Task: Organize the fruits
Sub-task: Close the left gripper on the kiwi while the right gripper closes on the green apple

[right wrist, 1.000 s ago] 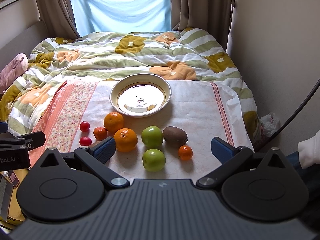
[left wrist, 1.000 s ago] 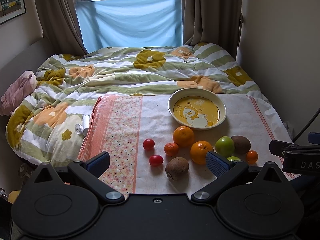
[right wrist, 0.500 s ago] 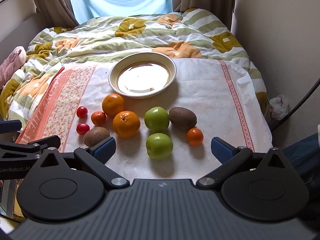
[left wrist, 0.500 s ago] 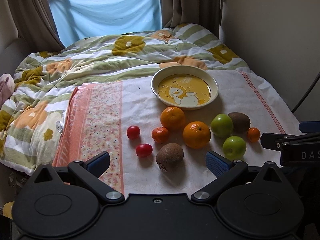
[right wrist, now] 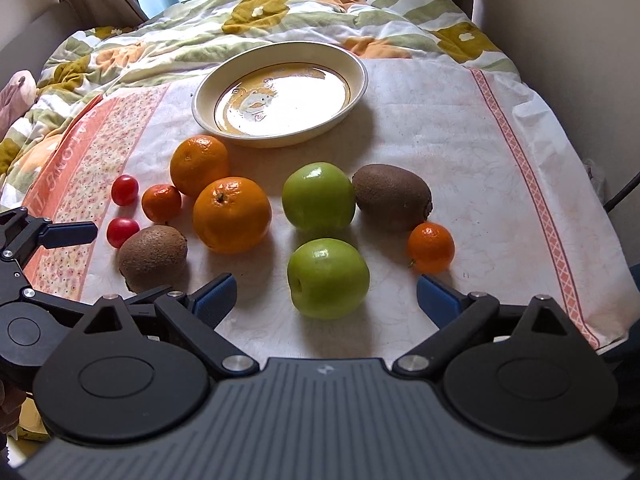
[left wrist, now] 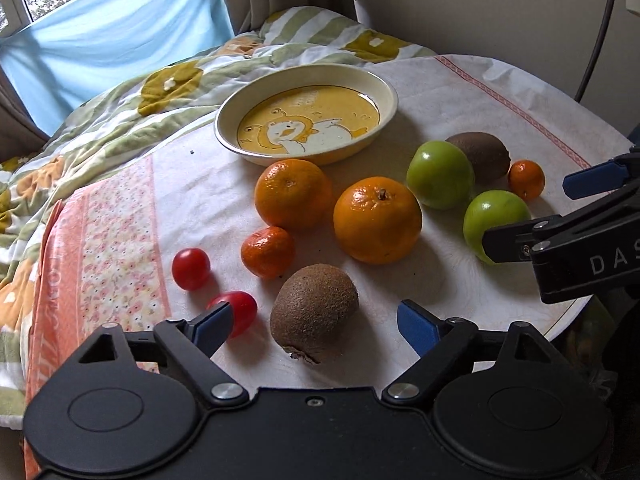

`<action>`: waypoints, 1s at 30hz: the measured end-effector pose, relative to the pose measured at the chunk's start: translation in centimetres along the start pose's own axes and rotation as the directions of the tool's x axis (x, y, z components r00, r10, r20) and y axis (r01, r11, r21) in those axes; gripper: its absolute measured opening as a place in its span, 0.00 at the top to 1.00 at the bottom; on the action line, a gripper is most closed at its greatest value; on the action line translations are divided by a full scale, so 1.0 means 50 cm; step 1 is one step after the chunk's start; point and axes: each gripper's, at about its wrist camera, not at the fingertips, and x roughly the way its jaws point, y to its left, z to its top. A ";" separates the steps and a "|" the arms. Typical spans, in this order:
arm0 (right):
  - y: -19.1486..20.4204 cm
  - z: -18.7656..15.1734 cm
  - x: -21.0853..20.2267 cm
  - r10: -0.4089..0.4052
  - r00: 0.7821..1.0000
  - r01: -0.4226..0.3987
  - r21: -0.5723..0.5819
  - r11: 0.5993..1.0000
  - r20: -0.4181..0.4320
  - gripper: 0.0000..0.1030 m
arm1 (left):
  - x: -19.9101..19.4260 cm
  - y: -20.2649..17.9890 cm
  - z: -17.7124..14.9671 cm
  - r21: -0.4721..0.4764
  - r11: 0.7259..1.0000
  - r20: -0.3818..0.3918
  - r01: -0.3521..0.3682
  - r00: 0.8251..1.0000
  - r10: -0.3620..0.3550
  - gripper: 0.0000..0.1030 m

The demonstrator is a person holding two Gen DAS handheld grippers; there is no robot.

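Note:
Fruit lies on a white cloth in front of an empty cream plate (left wrist: 384,84) (right wrist: 360,76). My left gripper (left wrist: 316,328) is open, its jaws either side of a brown kiwi (left wrist: 314,312). My right gripper (right wrist: 326,300) is open around the near green apple (right wrist: 328,278). Two oranges (left wrist: 378,220) (left wrist: 294,194), a small mandarin (left wrist: 267,252), two cherry tomatoes (left wrist: 191,269) (left wrist: 240,308), a second green apple (right wrist: 319,196), a second kiwi (right wrist: 392,202) and a second mandarin (right wrist: 431,247) lie around them.
The cloth (right wrist: 460,128) covers a low table beside a bed with a flowered quilt (right wrist: 200,28). The cloth's right edge (right wrist: 600,292) drops off close to a wall. The right gripper also shows at the right of the left wrist view (left wrist: 576,216).
Both grippers have moved forward and down toward the fruit. The left one now straddles the near kiwi and the right one the near apple. Nothing has been gripped.

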 end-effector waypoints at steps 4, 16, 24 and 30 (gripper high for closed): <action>-0.004 0.002 0.031 0.010 1.000 -0.009 0.016 1.000 -0.025 0.00 | 0.033 0.000 0.004 0.021 1.000 -0.012 0.020 1.000 -0.020 0.13; -0.007 0.004 0.070 0.023 0.998 -0.022 0.025 0.999 -0.054 0.08 | 0.068 0.001 0.007 0.030 0.997 -0.029 0.068 0.997 -0.067 0.33; -0.010 0.000 0.079 0.029 0.997 -0.027 0.025 0.999 -0.073 0.17 | 0.065 0.008 0.007 0.003 0.997 -0.028 0.071 0.997 -0.071 0.43; -0.009 -0.004 0.081 0.031 0.997 -0.030 0.018 0.999 -0.074 0.25 | 0.058 0.008 0.003 -0.025 0.997 -0.033 0.073 0.997 -0.073 0.43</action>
